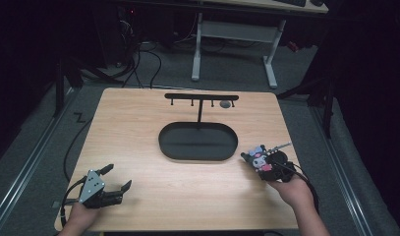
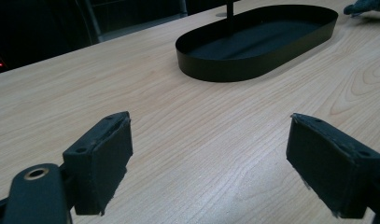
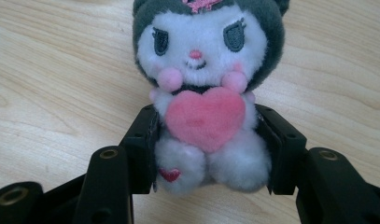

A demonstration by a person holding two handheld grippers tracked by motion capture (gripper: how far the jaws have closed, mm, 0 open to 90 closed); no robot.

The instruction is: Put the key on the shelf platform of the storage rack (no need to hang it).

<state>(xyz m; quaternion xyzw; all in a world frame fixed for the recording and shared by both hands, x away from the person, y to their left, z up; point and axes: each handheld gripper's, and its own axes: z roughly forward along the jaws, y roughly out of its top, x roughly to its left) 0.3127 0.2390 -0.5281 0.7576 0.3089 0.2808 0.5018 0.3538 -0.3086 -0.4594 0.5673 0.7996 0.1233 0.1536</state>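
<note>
A small plush toy [image 3: 204, 79] with a white face, dark grey hood and pink heart sits between the jaws of my right gripper [image 3: 207, 149], which is shut on its lower body. In the high view this toy [image 1: 259, 158] and right gripper [image 1: 273, 164] are at the table's right edge. My left gripper [image 1: 116, 178] rests near the front left corner, open, with bare wood between its pads [image 2: 103, 158]. A black oval tray [image 1: 198, 141] with a T-shaped hanger stand [image 1: 201, 97] sits mid-table; the tray [image 2: 253, 65] lies ahead of the left gripper.
The wooden table [image 1: 138, 128] stands on a grey floor with cables [image 1: 138, 64] behind it. A white desk frame [image 1: 234, 37] is at the back. A small grey object [image 1: 225, 104] lies near the hanger stand's right end.
</note>
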